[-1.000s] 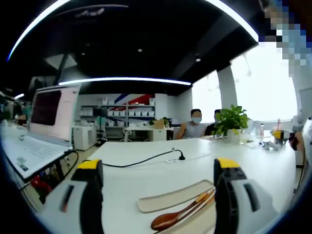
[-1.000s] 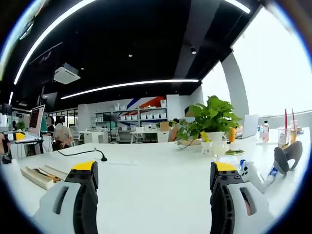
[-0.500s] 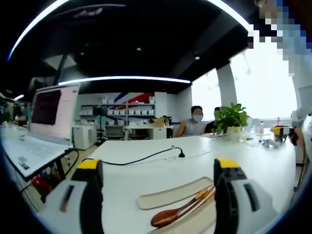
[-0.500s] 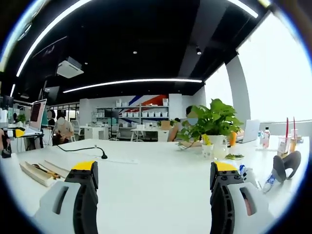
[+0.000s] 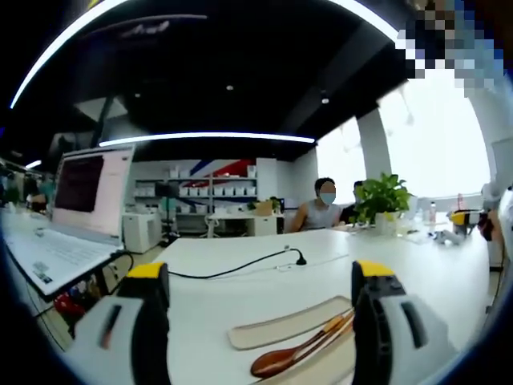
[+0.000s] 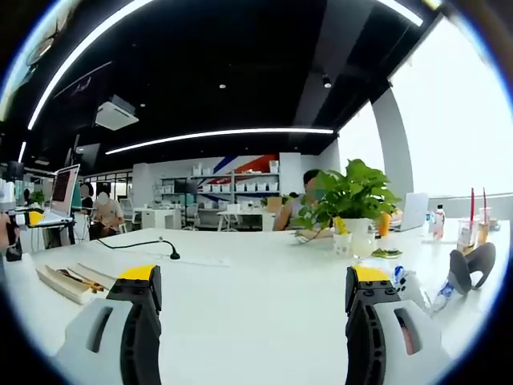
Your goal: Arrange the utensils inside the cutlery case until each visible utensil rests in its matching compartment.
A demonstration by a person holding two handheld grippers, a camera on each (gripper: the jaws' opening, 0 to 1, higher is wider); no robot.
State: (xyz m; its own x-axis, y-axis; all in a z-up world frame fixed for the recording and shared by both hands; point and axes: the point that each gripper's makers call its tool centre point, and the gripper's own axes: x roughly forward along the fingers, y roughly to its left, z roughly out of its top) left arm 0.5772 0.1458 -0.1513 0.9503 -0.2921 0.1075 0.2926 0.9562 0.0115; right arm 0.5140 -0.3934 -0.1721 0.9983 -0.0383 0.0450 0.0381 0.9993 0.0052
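The left gripper [image 5: 259, 321] is held level above the white table [image 5: 240, 281], jaws spread wide with nothing between them. Between the jaws, toward five o'clock, lies the beige cutlery case [image 5: 280, 327], long and shallow; one brown wooden spoon [image 5: 276, 362] rests in it beside slim wooden sticks whose number is unclear. The right gripper [image 6: 250, 321] is likewise level, released and empty. From it the case [image 6: 62, 282] sits at nine o'clock, well apart. One potted plant [image 6: 349, 200] stands at one o'clock.
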